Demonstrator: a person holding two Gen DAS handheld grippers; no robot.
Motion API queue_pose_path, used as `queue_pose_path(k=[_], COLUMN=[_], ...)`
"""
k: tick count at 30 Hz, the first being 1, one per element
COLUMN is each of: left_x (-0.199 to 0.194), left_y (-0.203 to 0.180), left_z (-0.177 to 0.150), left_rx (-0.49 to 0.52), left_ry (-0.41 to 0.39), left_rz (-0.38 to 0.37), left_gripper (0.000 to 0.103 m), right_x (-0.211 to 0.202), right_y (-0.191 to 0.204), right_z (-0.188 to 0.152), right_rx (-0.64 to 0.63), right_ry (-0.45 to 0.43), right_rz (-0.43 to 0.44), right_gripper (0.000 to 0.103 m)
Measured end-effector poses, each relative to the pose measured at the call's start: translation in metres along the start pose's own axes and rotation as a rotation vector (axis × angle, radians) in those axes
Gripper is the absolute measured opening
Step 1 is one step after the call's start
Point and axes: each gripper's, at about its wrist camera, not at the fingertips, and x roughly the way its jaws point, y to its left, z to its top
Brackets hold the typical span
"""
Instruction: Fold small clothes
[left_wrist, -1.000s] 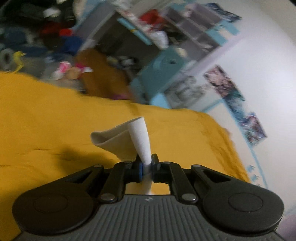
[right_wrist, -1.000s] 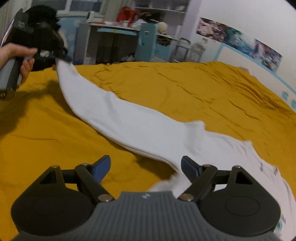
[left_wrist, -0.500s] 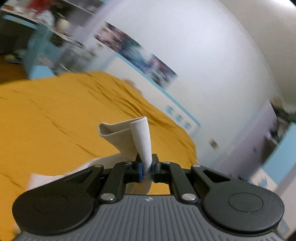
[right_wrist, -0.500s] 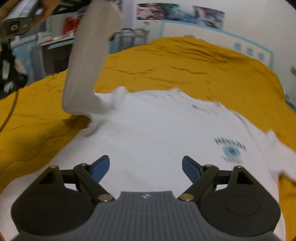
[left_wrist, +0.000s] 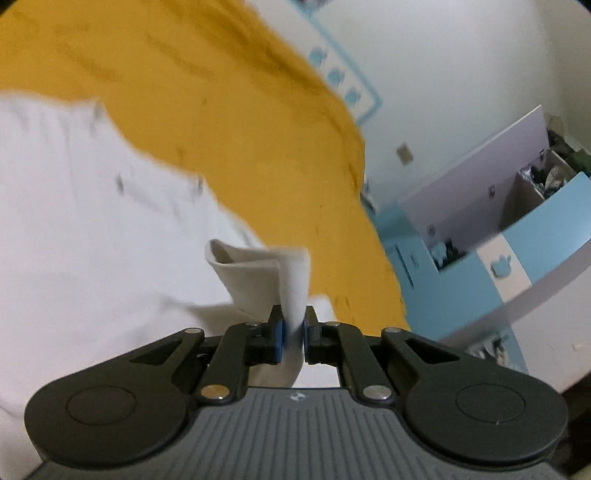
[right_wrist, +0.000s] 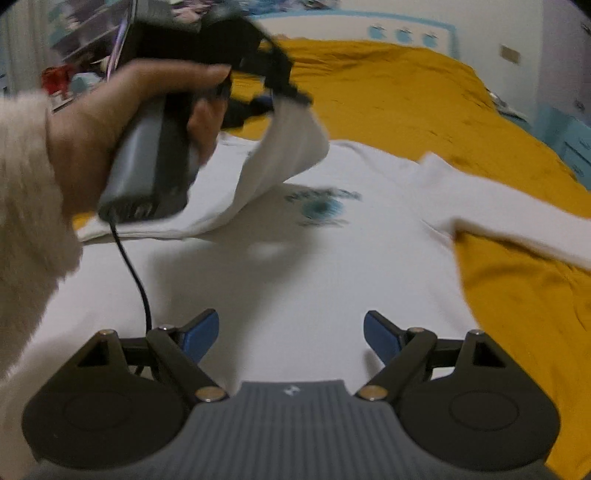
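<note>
Left gripper (left_wrist: 293, 332) clamped on sleeve cuff (left_wrist: 275, 277), lifted over white shirt (right_wrist: 295, 266).
Right gripper (right_wrist: 291, 338) fingers spread apart, holding nothing, shirt body lying just ahead and under it on yellow bedspread (right_wrist: 406, 92) (blue chest print (right_wrist: 319, 206) beyond the fingertips, blurry).

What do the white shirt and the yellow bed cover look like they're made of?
White shirt: apparently soft matte knit, probably cotton; its sleeve drapes limply from the shut left tool, with a blue print on the chest. Yellow bed cover: matte woven or quilted cloth, judging by its creases.
</note>
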Motion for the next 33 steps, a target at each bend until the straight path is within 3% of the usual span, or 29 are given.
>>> queue_pose_path(k=[4,7,9,11,13,15,17,21,23,27,29,31,33], left_x=[-0.024,-0.059,-0.078,-0.092,-0.107,-0.118,-0.124,-0.128,-0.128,-0.112,-0.108,-0.106,-0.105], left_y=[-0.009,-0.013,-0.008,0.004,0.024,0.044,0.061,0.087,0.097,0.115,0.116,0.113,0.112], left_z=[0.007,0.021,0.026,0.03,0.034,0.034,0.029,0.019,0.016,0.006,0.001,-0.001,-0.004], left_rx=[0.047,0.118,0.168,0.24,0.302,0.345,0.378,0.39,0.366,0.354,0.39,0.409,0.401], left_ry=[0.027,0.023,0.02,0.022,0.041,0.053,0.065,0.092,0.103,0.153,0.142,0.141,0.143], left_rz=[-0.061,-0.034,0.024,0.121,0.252,0.355,0.408,0.458,0.458,0.479,0.476,0.464,0.464], left_gripper=[0.011,0.037,0.044,0.045,0.052,0.052,0.052,0.053,0.06,0.061,0.069,0.08,0.086], right_x=[0.0,0.01,0.022,0.038,0.053,0.067,0.083,0.123,0.134,0.153,0.153,0.154,0.156], right_y=[-0.037,-0.066,-0.073,-0.074,-0.077,-0.081,-0.083,-0.092,-0.093,-0.095,-0.092,-0.09,-0.088], right_z=[0.01,0.022,0.035,0.051,0.065,0.077,0.088,0.1,0.099,0.091,0.09,0.087,0.091], right_rx=[0.192,0.399,0.468,0.491,0.472,0.444,0.4,0.398,0.407,0.471,0.472,0.478,0.477], right_ry=[-0.024,-0.057,-0.06,-0.059,-0.084,-0.09,-0.083,0.042,0.061,0.093,0.068,0.057,0.051], right_rz=[0.04,0.093,0.125,0.133,0.076,-0.009,-0.036,-0.035,-0.044,-0.017,-0.009,0.0,0.007], right_gripper=[0.081,0.08,0.074,0.074,0.073,0.074,0.073,0.072,0.072,0.073,0.063,0.014,0.009])
